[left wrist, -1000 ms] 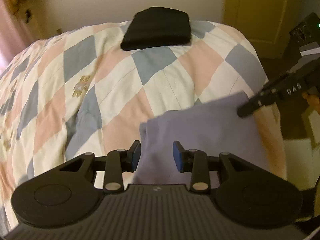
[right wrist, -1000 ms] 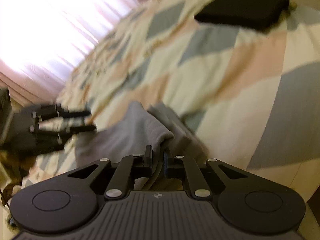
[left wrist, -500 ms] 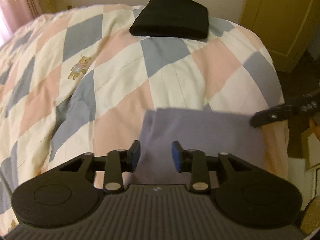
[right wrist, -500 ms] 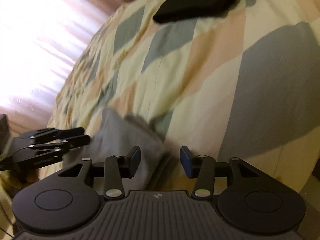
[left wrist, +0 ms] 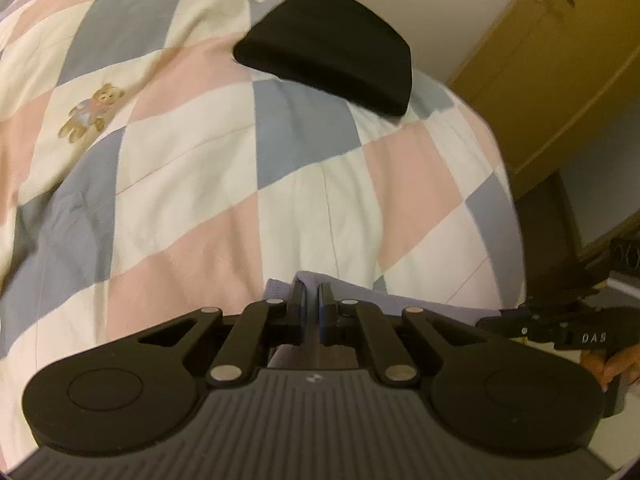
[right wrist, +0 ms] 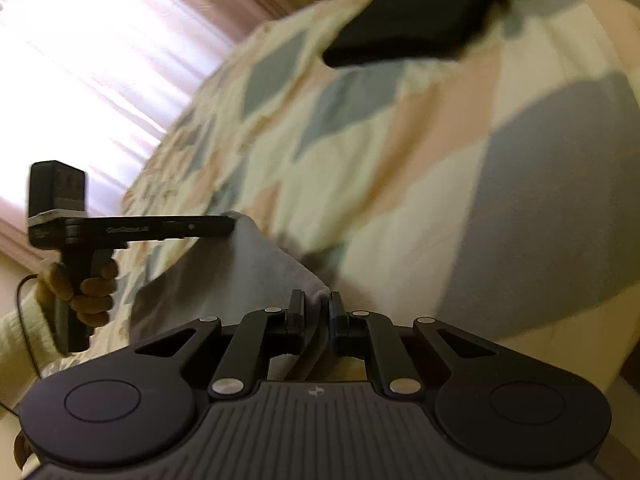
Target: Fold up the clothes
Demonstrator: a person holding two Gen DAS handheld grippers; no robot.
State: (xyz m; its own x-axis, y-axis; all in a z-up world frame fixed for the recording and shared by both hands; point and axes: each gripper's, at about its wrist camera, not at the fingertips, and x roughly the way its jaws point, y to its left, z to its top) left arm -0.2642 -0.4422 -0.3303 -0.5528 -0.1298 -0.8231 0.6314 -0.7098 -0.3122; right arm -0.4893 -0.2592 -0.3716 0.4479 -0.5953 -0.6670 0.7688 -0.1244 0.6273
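On near edge of pastel diamond-patchwork quilt (left wrist: 312, 200): lavender-grey soft cloth garment (right wrist: 240, 276), partly folded, held up off bed btwn both tools. Left gripper (left wrist: 312, 300) jaws pinched on its far edge/corner; right gripper (right wrist: 316, 308) jaws pinched on other corner. Hand (right wrist: 86, 284) grips left tool's handle. Black folded garment (left wrist: 332, 52) at far end of quilt, looks finished. Judgement: one item done, lavender one mid-fold; still needs laying over, smoothing, stacking w/ black one.
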